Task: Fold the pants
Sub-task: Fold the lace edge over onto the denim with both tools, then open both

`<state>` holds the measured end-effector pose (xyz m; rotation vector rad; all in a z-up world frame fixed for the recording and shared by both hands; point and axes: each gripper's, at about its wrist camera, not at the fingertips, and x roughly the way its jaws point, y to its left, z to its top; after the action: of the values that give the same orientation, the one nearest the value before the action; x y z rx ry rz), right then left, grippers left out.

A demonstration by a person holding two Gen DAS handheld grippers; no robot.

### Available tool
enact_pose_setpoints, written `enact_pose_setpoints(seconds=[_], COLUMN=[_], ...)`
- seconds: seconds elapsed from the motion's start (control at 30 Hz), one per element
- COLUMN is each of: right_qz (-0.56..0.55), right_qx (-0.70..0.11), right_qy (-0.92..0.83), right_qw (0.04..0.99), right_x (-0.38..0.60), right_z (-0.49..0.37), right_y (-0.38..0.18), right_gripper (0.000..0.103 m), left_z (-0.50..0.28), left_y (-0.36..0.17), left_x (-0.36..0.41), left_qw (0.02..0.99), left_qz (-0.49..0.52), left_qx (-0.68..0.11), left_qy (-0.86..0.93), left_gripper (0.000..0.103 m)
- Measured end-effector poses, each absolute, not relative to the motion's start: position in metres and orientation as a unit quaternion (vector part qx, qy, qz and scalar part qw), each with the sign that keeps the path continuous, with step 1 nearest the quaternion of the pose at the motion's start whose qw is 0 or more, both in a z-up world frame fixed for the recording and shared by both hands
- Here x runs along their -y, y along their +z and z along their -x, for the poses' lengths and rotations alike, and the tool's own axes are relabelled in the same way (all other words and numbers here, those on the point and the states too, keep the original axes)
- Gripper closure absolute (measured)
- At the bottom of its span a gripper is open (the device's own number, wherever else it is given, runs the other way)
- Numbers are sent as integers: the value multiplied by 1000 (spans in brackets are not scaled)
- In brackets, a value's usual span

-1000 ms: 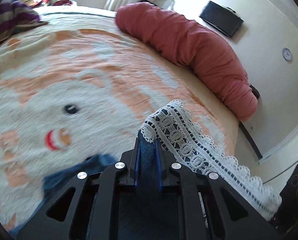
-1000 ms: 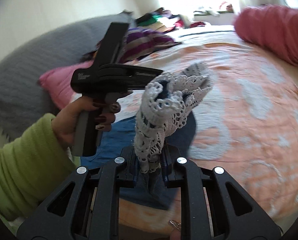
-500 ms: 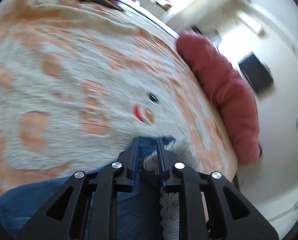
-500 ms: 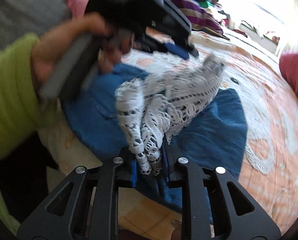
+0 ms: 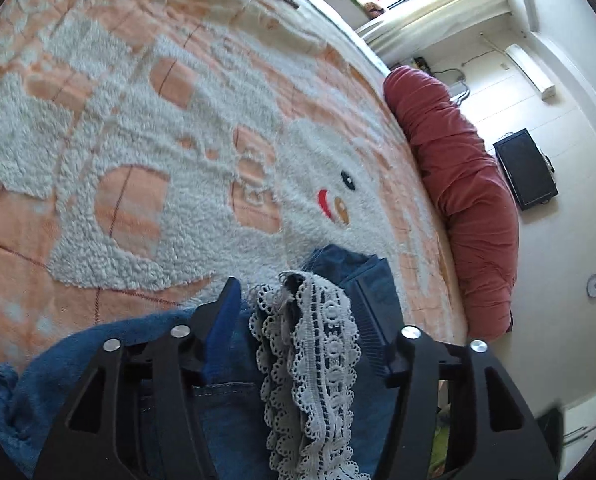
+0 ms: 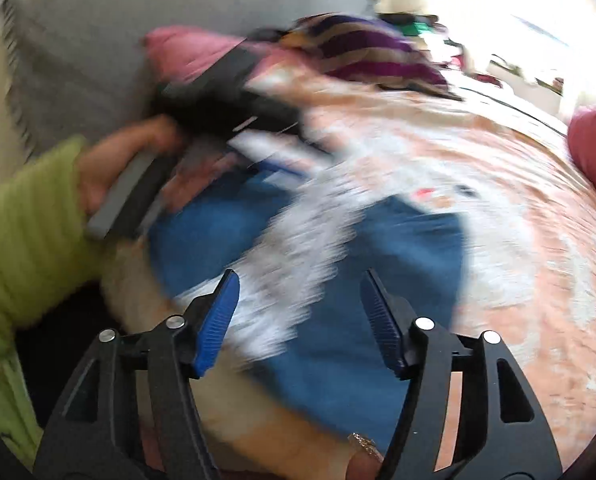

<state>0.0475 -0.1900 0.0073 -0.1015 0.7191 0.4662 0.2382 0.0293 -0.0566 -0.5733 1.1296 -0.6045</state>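
Blue denim pants (image 5: 218,400) with a white lace hem (image 5: 309,344) lie on the orange and white bedspread (image 5: 138,140). My left gripper (image 5: 298,292) hangs just over them with its jaws opening. The lace lies loose between the blue pads (image 5: 224,316), which do not press on it. In the blurred right wrist view my right gripper (image 6: 299,280) is also opening over the pants (image 6: 337,352) and the lace (image 6: 298,256), and grips nothing. The left gripper (image 6: 234,96) shows there at the upper left, held by a hand (image 6: 114,168) in a green sleeve.
A long red bolster (image 5: 469,200) lies along the bed's right edge. Beyond it are a wall with a black screen (image 5: 525,168) and a clock (image 5: 595,285). A grey cushion (image 6: 98,60), a pink pillow (image 6: 186,52) and striped cloth (image 6: 369,52) sit at the bed's far left.
Both grippers were shut on the lace hem and have let it go. The hem came down from the air onto the pants on the bed, and the left gripper swung low over the blanket.
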Motion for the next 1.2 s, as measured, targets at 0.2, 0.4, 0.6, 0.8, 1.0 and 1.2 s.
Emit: enact_pose_setpoints(seconds=[0.2,0.4,0.6,0.8,1.0,1.2], right_qz=[-22,-80,-143,-143,-68,-66], right_qx=[-412,-474,-529,-471,-475,-433], right_qy=[161,160,190,180,129,92], right_qw=[896,862,815,852,868,894], right_x=[256,276,278,284,265,283], right_z=[-134,-204,-235,-217,-223,-209], right_y=[2,-30,-64,-45,-63,-36], right_gripper=[47,47,99,99,85,67], left_z=[-244,-245,-233,-229,-237,-232], left_y=[-70,-66,-43,-40,-67,-58], left_x=[-13,3,7,10,9,-5], left_qw=[754,765,784,804,807,813], left_qz=[262,248,234,203,182,198], left_qx=[-537,-532,-489,-474,-503,-490], left_qy=[-273,-265,-301,-296,-251,-246], left_gripper=[37,80,89,89,88,85])
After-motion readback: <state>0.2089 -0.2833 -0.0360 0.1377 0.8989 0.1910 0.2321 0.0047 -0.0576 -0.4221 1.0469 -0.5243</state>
